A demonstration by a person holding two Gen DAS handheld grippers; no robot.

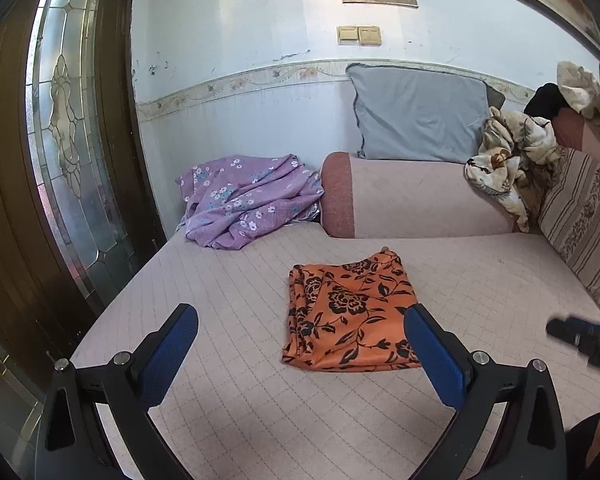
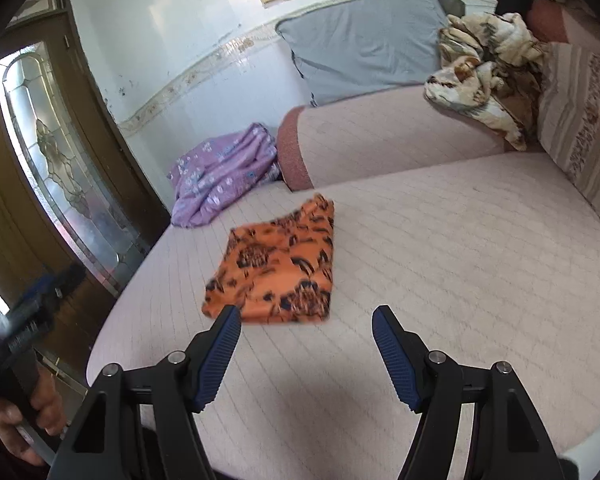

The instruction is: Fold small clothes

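Note:
An orange cloth with black flower print (image 1: pixel 350 312) lies folded in a rough rectangle on the pink quilted sofa seat (image 1: pixel 228 292). It also shows in the right wrist view (image 2: pixel 278 268), slightly blurred. My left gripper (image 1: pixel 300 320) is open and empty, held above the seat just in front of the cloth. My right gripper (image 2: pixel 306 316) is open and empty, near the cloth's front right corner. The right gripper's tip shows at the right edge of the left wrist view (image 1: pixel 580 336). The left gripper and the hand holding it show at the left of the right wrist view (image 2: pixel 24 332).
A crumpled purple flowered cloth (image 1: pixel 248 200) lies at the seat's back left by the wall. A pink bolster (image 1: pixel 416 200) and a grey cushion (image 1: pixel 420 120) stand behind. A cream patterned blanket (image 1: pixel 508 168) is heaped at the right. A wooden door with glass (image 1: pixel 64 128) stands left.

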